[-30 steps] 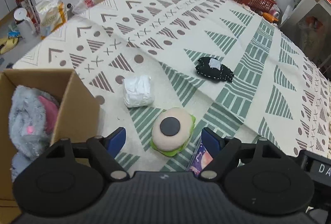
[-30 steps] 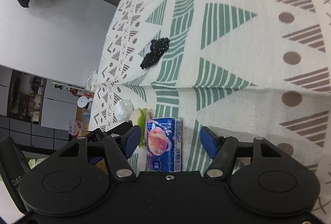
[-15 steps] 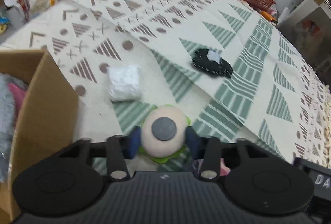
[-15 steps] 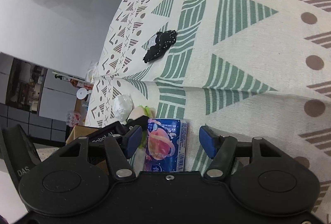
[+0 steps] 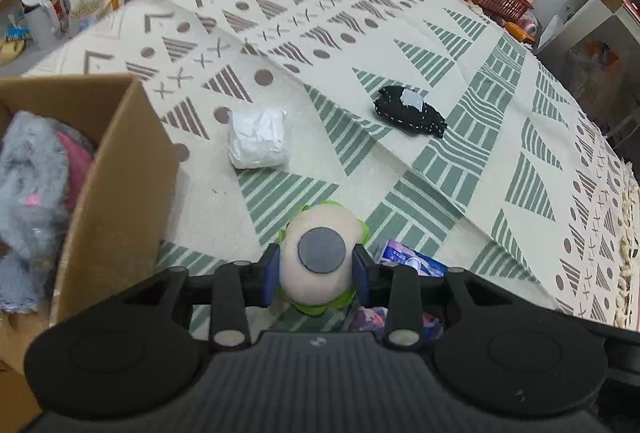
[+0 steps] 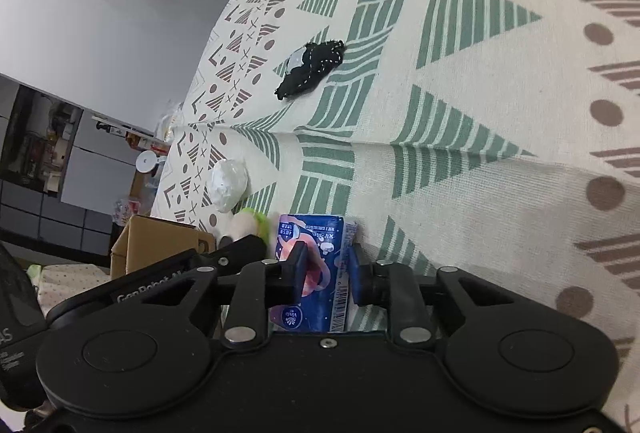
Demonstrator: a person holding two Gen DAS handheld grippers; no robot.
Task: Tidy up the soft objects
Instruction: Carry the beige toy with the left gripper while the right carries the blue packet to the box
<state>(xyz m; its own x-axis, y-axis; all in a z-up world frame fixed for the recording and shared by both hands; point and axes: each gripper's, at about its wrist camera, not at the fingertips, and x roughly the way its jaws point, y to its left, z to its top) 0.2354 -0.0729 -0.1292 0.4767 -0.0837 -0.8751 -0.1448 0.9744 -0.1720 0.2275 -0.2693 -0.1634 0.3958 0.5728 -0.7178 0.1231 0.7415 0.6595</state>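
Partly hidden, tissue pack [image 6: 316, 265] sits gripped in right tongs [image 6: 325, 273].

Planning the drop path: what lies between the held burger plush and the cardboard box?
Left wrist view: only bare patterned cloth separates burger plush from cardboard box.

The left wrist view sits low behind its own tool [image 5: 316, 267], close above the patterned cloth [image 5: 460, 81], facing the room's far clutter with a cardboard box [image 5: 116, 169] near left. The right wrist view, rolled sideways, looks along its tool [image 6: 326, 273] across the same cloth [image 6: 480, 53]. Both share the black fabric piece [image 5: 408, 111] [image 6: 312, 67], the white bundle [image 5: 258, 143] [image 6: 228, 183], the burger plush [image 5: 320, 257] [image 6: 250, 223] and the blue tissue pack [image 5: 414, 263] [image 6: 316, 265].
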